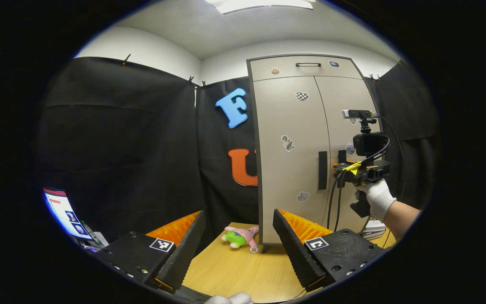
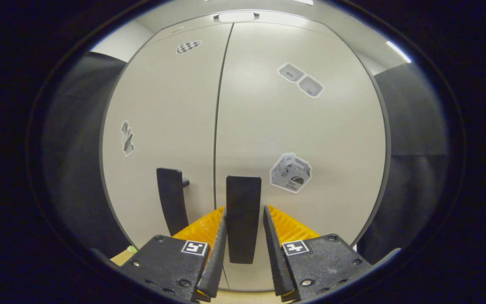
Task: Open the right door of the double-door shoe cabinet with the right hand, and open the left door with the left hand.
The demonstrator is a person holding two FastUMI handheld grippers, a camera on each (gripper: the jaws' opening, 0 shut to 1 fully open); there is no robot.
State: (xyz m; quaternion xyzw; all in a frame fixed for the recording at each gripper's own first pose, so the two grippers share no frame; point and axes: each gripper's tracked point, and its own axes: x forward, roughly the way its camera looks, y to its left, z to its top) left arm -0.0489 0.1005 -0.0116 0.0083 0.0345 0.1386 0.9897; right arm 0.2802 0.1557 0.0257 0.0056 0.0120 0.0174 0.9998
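Note:
The beige double-door shoe cabinet (image 1: 289, 126) stands on the table with both doors closed. In the right gripper view, the right door (image 2: 310, 126) is close ahead, and my right gripper (image 2: 244, 209) is shut on its vertical dark handle (image 2: 243, 198), one finger on each side. The left door's handle (image 2: 171, 202) stands just to the left. In the left gripper view, my left gripper (image 1: 238, 212) is open and empty, well back from the cabinet. The left door handle (image 1: 322, 170) is ahead of it, and a gloved hand (image 1: 378, 196) holds the right gripper (image 1: 346, 169) at the right door.
A pink and green plush toy (image 1: 241, 237) lies on the wooden table (image 1: 234, 274) at the cabinet's foot. A drawer with a handle (image 1: 308, 64) tops the cabinet. A screen (image 1: 63, 213) stands at the far left, and stacked boxes (image 1: 373, 230) sit by the cabinet's right side.

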